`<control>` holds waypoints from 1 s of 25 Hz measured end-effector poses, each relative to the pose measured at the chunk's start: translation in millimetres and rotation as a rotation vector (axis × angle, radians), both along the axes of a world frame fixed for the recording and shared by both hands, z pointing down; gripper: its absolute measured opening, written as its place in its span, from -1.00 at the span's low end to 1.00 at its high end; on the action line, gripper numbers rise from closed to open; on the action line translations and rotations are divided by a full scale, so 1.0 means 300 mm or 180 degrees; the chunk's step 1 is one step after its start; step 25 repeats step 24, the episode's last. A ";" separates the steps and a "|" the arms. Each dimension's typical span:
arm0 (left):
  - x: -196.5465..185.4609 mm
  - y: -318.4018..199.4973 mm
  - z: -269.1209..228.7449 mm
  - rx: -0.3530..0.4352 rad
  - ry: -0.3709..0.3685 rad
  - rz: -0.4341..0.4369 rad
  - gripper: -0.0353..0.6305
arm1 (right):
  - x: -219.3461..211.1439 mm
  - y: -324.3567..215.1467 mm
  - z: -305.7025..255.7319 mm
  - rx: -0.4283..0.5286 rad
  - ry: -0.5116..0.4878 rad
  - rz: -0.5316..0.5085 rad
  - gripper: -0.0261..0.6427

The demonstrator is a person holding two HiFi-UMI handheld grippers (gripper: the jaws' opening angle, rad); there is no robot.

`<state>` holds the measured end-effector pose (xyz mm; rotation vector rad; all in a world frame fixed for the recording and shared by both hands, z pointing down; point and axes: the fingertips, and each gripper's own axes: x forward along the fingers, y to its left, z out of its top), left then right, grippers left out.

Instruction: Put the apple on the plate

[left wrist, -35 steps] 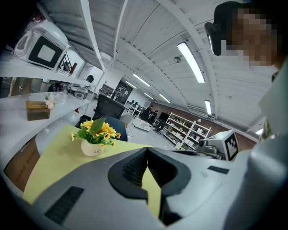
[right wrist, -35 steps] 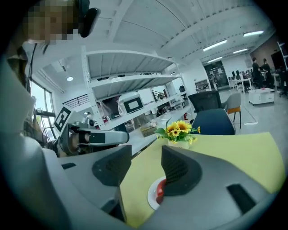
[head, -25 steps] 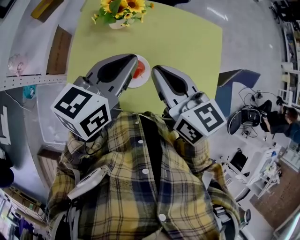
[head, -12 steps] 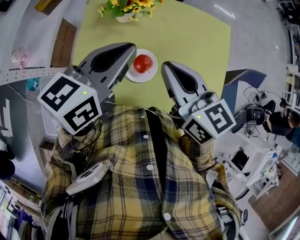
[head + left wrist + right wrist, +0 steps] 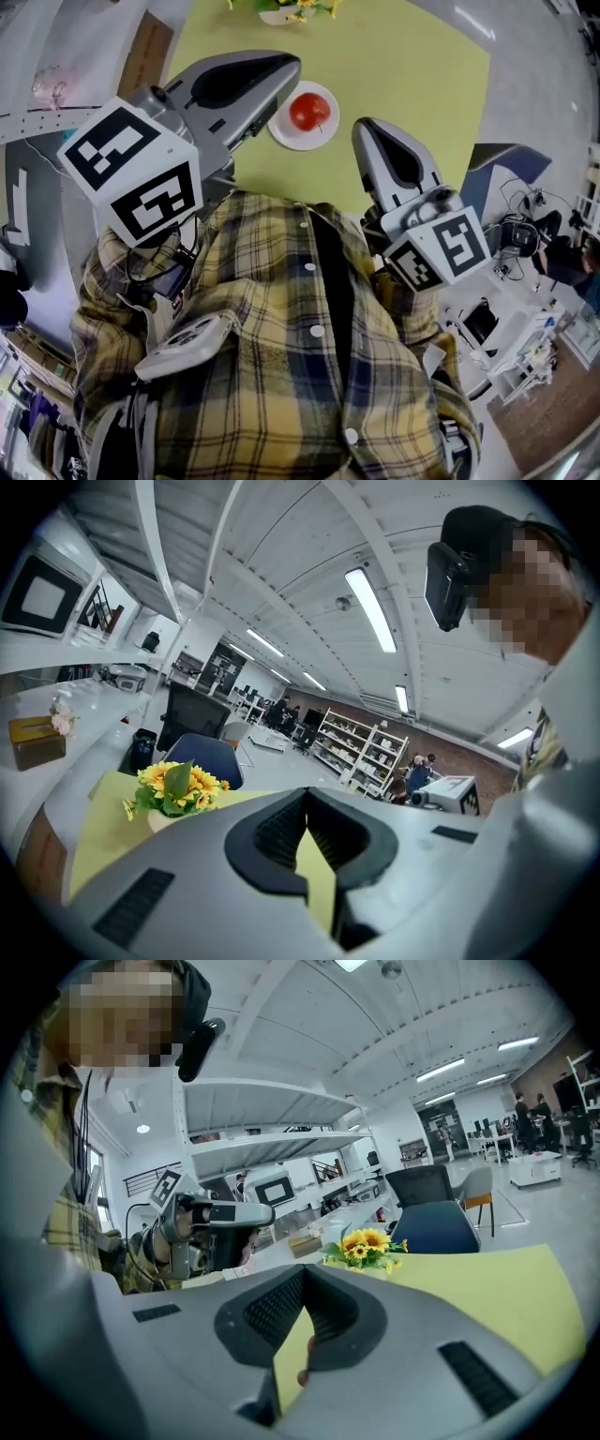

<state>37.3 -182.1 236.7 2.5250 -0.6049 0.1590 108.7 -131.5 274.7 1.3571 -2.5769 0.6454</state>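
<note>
Your apple (image 5: 310, 112) sits on the plate (image 5: 291, 139) on the table (image 5: 403, 66). Your left gripper (image 5: 284, 64) and right gripper (image 5: 368, 127) flank the plate, both clenched on nothing. The red sliver behind the right jaws is probably the apple.

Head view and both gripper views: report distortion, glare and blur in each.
Head view: fisheye bows the table edges; apple sharp and evenly lit. Left gripper view: dark rounded corners, ceiling light blown out, mosaic patch upper right. Right gripper view: same curved vignette, sunflowers crisp, another patch upper left.
</note>
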 end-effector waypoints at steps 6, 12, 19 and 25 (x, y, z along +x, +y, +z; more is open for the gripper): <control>-0.002 -0.007 -0.006 0.0015 -0.0004 -0.0013 -0.87 | 0.004 0.003 0.002 -0.0003 0.0000 0.0019 -0.93; 0.000 0.003 0.009 0.0007 -0.0025 0.0007 -0.87 | 0.008 0.002 0.009 -0.0008 -0.0001 0.0043 -0.93; 0.007 0.007 0.020 -0.0006 -0.0052 0.0027 -0.87 | 0.009 0.005 0.014 -0.0014 0.0005 0.0036 -0.93; 0.012 0.009 0.026 -0.0010 -0.0075 0.0047 -0.87 | 0.007 0.004 0.015 -0.0016 0.0012 0.0029 -0.93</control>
